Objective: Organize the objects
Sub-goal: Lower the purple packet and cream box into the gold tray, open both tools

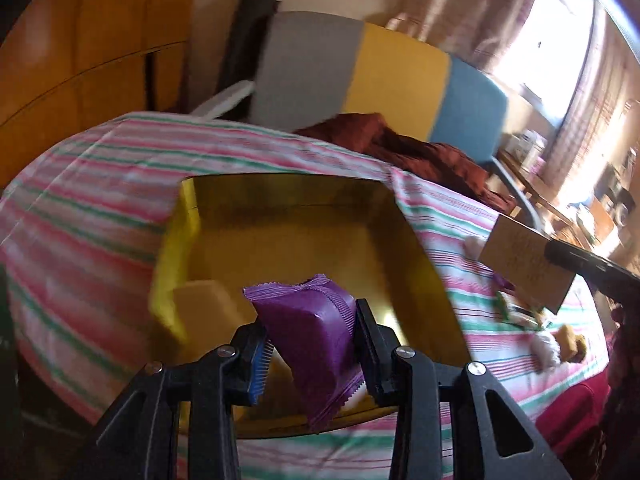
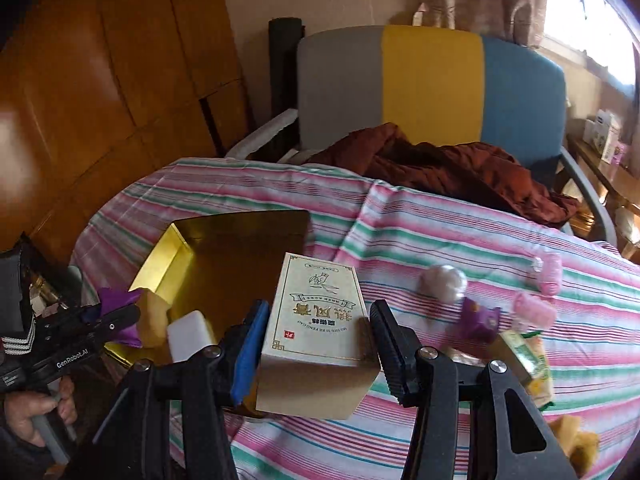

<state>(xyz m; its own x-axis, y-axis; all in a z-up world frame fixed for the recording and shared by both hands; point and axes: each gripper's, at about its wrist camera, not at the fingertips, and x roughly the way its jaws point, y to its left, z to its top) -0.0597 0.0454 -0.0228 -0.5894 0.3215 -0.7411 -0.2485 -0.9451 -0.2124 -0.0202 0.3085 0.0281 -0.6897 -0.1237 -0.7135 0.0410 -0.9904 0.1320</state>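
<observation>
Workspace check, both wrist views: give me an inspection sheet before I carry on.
Surface: striped cloth covers the table.
Job's things: gold box open, a tan block and a white block inside; purple packet above the box; cream carton beside the box.
Clutter: pink rollers, a pale ball, a small purple packet and green-yellow packets lie loose to the right.
Grippers: left claw shut on the purple packet; right claw shut on the cream carton.
Cables: nothing seen.
Surroundings: chair with rust cloth, wooden cabinets, bright window.
</observation>
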